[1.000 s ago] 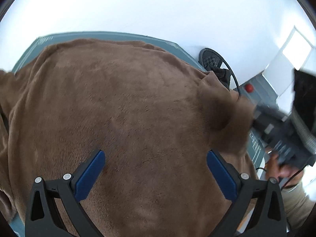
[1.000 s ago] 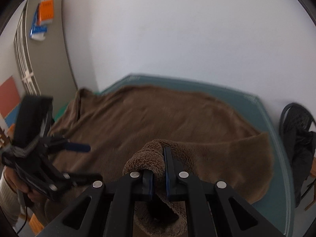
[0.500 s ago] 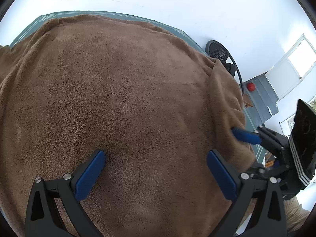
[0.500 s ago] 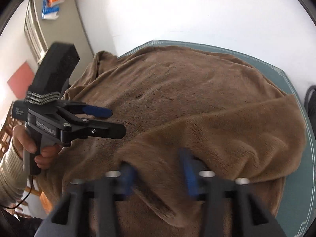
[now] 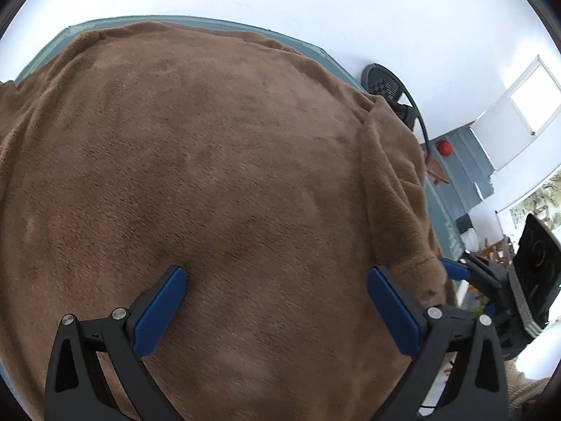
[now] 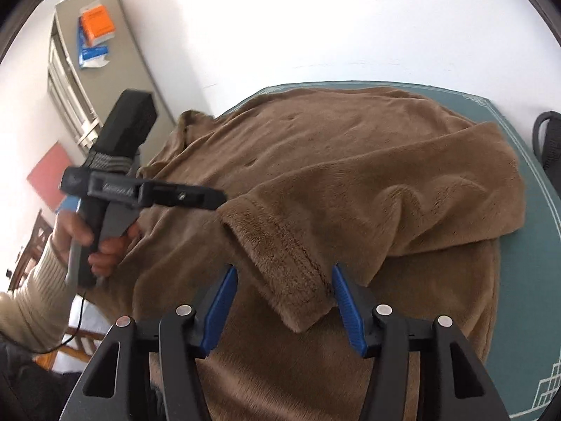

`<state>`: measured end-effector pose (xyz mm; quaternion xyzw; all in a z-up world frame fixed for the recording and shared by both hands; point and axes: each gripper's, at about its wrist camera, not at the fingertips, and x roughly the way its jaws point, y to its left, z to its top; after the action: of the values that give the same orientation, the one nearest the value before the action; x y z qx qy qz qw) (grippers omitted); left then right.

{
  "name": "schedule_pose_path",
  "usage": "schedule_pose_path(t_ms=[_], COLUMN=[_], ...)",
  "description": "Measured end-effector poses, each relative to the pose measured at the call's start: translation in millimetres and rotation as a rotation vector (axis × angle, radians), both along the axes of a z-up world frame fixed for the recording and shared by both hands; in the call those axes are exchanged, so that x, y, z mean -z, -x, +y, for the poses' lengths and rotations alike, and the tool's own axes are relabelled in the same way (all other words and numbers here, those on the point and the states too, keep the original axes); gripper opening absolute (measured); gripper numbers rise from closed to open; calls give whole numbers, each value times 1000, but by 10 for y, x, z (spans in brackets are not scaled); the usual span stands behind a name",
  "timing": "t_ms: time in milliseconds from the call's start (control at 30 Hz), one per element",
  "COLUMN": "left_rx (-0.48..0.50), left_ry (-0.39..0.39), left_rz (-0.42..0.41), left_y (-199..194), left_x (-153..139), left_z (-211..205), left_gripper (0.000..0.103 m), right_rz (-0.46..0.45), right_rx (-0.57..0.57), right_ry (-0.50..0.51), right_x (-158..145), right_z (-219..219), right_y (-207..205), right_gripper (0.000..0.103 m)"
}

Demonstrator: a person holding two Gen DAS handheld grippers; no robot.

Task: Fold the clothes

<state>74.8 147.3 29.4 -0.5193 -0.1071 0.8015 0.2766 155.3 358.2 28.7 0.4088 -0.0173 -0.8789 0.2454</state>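
Bright daylight from a window [image 5: 526,105], fisheye-bent edges, slight motion blur.

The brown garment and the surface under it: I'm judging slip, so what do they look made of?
The brown garment looks like soft plush fleece: matte, fuzzy nap that shades where brushed. The teal surface looks like a smooth, flat mat with printed pale lines; vinyl or rubber, I cannot tell.

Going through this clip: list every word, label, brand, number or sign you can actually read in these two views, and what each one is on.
None can be read for certain.
Left gripper body: pale lettering, too blurred to read.
Orange box on the grey cabinet: print too small to read.
Blue packet under it: nothing legible.
Teal table mat: white line patterns at the corners, no words.
Brown fleece garment: no label showing.
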Motion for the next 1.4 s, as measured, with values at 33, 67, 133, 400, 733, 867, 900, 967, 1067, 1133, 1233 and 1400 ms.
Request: schedule_pose_path(t_ms=[33, 67, 133, 400, 733, 867, 900, 967, 1067, 1133, 1233, 1400], left_rx=[12, 27, 64, 135, 33, 36, 39, 47, 59, 61, 55, -4], left_ry=[-17, -40, -86, -226, -261, -261, -261, -263, -253, -247, -245, -251], left_rz=[-12, -24, -45, -109, -218, -237, -241, -252, -237, -204, -132, 25], left_y=[-20, -51, -108, -209, -53, -45, -43, -33, -38, -23, 43, 259], left_x=[-13, -35, -89, -219, -17, 41, 44, 44, -33, -148, -403, -954], left_z=[15, 32, 87, 460, 599, 615, 623, 636, 650, 626, 523, 181], left_gripper=[103, 103, 103, 103, 102, 83, 65, 45, 25, 18, 16, 15], right_rz=[2, 4, 9, 6, 40, 41, 43, 44, 51, 60, 72, 84], right_rx=[-1, -2, 5, 27, 31, 49, 54, 64, 87, 104, 135, 193], right_ry=[-2, -4, 5, 60, 91, 131, 141, 152, 145, 134, 116, 94], right_x=[5, 10, 25, 103, 106, 86, 79, 64, 34, 10, -30, -89], right_z=[4, 9, 28, 81, 136, 265, 301, 345, 413, 476, 597, 784], right_y=[-17, -31, -43, -14, -97, -123, -132, -135, -131, -126, -120, -61], right_gripper=[58, 58, 58, 58, 58, 58, 58, 58, 58, 58, 58, 58])
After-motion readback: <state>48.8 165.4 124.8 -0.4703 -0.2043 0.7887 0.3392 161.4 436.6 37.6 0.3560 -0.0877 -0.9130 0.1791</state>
